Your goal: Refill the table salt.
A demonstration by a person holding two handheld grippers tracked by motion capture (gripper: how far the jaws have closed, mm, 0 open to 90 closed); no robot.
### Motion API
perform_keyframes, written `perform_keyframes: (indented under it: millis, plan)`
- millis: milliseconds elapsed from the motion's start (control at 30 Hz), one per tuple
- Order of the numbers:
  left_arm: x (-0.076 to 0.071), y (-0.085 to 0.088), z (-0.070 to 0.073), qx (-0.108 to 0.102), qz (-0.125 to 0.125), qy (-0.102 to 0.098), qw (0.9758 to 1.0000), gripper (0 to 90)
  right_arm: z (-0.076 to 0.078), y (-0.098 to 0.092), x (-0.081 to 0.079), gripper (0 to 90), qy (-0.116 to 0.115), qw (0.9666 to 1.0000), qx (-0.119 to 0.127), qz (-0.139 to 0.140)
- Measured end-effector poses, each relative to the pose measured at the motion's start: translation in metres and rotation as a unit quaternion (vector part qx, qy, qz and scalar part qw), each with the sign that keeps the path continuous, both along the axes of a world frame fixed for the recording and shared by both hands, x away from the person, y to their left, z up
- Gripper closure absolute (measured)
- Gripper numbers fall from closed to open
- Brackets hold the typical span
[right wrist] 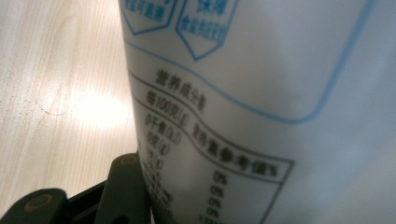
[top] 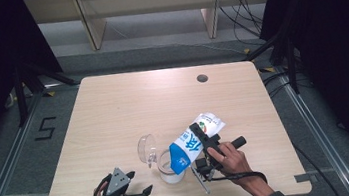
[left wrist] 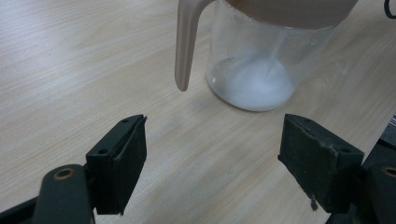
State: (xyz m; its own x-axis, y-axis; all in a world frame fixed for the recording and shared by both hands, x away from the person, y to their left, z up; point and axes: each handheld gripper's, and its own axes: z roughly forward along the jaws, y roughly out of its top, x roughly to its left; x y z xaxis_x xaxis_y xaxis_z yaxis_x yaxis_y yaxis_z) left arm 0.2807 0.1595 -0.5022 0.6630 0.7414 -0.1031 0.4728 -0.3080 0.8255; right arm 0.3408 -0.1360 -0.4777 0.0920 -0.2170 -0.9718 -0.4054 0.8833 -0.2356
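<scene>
A clear jug [top: 170, 173] with white powder [left wrist: 254, 84] in its bottom stands near the table's front edge. Its pale handle [left wrist: 184, 42] hangs toward my left gripper [left wrist: 212, 154]. My right gripper [top: 198, 134] is shut on a blue and white bag [top: 193, 141]. The bag lies tilted, its blue end over the jug's mouth. Up close the bag's printed side [right wrist: 261, 93] presses against one black finger [right wrist: 123, 186]. My left gripper [top: 140, 182] rests open at the front left, short of the jug, with nothing between its fingers.
A clear round lid-like piece [top: 147, 149] sits just left of the jug. The wooden table [top: 113, 110] has a cable hole [top: 202, 78] near its far edge. Dark stands and cables flank both sides on the floor.
</scene>
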Motion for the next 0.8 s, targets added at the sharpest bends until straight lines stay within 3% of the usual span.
perform_keyframes:
  millis: [67, 133, 200, 300, 433, 533, 600, 800]
  plan:
    - [0.0004, -0.0001, -0.0004, -0.003, -0.002, 0.001, 1.0, 22.7, -0.0032, -0.0011, -0.0001, 52.4, 0.006, 0.9998, 0.018, -0.005]
    - [0.0006, 0.0004, -0.0001, 0.0, -0.004, -0.001, 1.0, 22.7, -0.0017, -0.0004, 0.0, 52.5, 0.001, 0.9999, 0.012, -0.001]
    - [0.001, 0.0007, 0.0, 0.002, -0.007, -0.005, 1.0, 22.7, -0.0043, 0.0005, 0.0003, 52.7, 0.004, 0.9994, 0.034, 0.003]
    - [0.0004, 0.0002, -0.0002, -0.002, -0.003, 0.0, 1.0, 22.7, -0.0051, -0.0013, -0.0007, 52.8, 0.01, 0.9995, 0.029, -0.011]
    - [0.0011, 0.0008, 0.0, 0.001, -0.007, -0.004, 1.0, 22.7, -0.0048, -0.0009, -0.0004, 53.0, 0.008, 0.9995, 0.028, -0.009]
    - [0.0011, 0.0007, 0.0, 0.002, -0.007, -0.004, 1.0, 22.7, -0.0019, 0.0, 0.0002, 53.2, 0.0, 0.9999, 0.014, 0.0]
    - [0.0011, 0.0007, 0.0, 0.001, -0.007, -0.004, 1.0, 22.7, -0.004, 0.0005, 0.0004, 53.3, 0.002, 0.9995, 0.03, 0.002]
    - [0.0013, 0.001, 0.0, 0.004, -0.007, -0.005, 1.0, 22.7, -0.004, 0.0003, 0.0002, 53.5, 0.001, 0.9996, 0.028, 0.0]
